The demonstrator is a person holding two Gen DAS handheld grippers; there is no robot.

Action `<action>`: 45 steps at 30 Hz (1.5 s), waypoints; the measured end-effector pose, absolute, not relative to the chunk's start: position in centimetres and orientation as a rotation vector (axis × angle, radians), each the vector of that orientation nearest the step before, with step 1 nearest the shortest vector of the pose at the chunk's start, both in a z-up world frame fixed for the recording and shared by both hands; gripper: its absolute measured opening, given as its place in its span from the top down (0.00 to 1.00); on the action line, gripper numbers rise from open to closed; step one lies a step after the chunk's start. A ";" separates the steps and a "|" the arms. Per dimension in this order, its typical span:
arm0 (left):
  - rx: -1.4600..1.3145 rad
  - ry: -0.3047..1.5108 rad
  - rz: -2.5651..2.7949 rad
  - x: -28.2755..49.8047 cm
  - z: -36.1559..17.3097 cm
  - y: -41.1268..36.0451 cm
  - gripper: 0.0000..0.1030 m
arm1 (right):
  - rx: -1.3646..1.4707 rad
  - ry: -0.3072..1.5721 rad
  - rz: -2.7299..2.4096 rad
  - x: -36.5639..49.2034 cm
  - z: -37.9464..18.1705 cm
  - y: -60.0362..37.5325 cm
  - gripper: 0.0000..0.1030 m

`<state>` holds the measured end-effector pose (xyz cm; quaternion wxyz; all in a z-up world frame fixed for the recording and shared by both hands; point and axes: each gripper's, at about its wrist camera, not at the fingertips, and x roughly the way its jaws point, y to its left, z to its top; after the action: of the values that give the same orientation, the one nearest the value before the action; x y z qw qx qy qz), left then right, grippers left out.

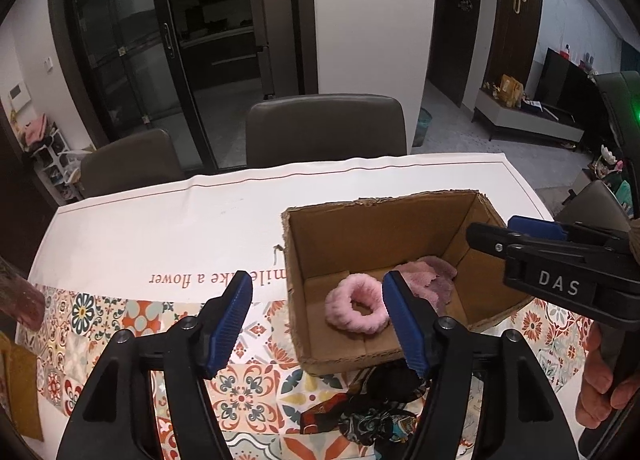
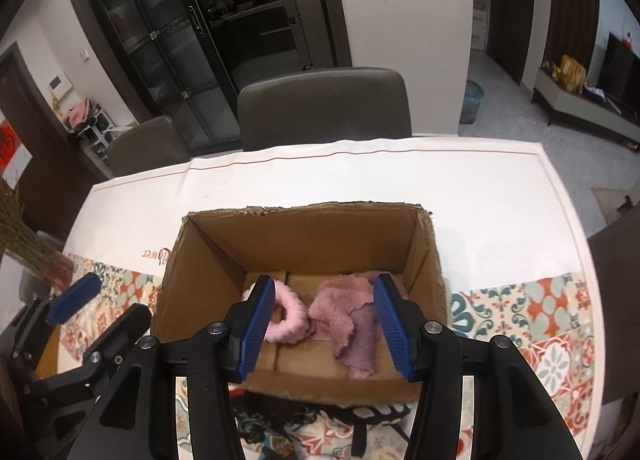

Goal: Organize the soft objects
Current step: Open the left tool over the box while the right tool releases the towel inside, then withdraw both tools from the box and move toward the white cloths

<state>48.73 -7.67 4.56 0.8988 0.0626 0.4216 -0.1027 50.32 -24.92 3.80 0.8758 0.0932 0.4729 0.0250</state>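
Note:
An open cardboard box (image 1: 304, 316) (image 2: 192, 280) stands on the table. On its floor lie a pink fluffy ring (image 1: 356, 310) (image 2: 290, 320) and a mauve fuzzy cloth (image 1: 434, 280) (image 2: 352, 324). My left gripper (image 1: 318, 300) hangs open above the box's left wall with nothing between its blue pads; it also shows at the left of the right wrist view (image 2: 100, 312). My right gripper (image 2: 325, 296) is open over the box interior, above the cloth and clear of it; the left wrist view shows it at the box's right side (image 1: 508, 232). A dark patterned fabric pile (image 1: 372, 412) (image 2: 304, 420) lies just in front of the box.
A white and tile-patterned tablecloth (image 1: 160, 228) covers the table. Two grey chairs (image 1: 324, 128) (image 1: 124, 164) stand at the far edge. Dried flowers (image 2: 20, 236) are at the left, a mustard cloth (image 1: 20, 380) lies at the near left, and a hand (image 1: 600, 380) holds the right gripper.

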 end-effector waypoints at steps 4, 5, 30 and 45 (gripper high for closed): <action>0.137 0.842 -0.193 47.2 5.0 -7.0 0.33 | 0.169 0.966 0.043 48.8 4.7 -24.5 0.49; 0.136 0.836 -0.190 46.8 5.2 -6.8 0.33 | 0.151 0.959 0.035 48.4 5.0 -24.3 0.49; 0.147 0.737 -0.217 36.3 7.3 -5.3 0.16 | 0.140 0.845 0.016 37.0 6.6 -23.9 0.49; 0.139 0.765 -0.268 30.3 3.8 -4.1 0.16 | 0.129 0.795 -0.024 29.5 4.6 -22.1 0.49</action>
<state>30.28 -4.06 3.76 0.9167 0.0677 0.3716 -0.1302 29.50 -22.06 4.65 0.9199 0.0625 0.3869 -0.0116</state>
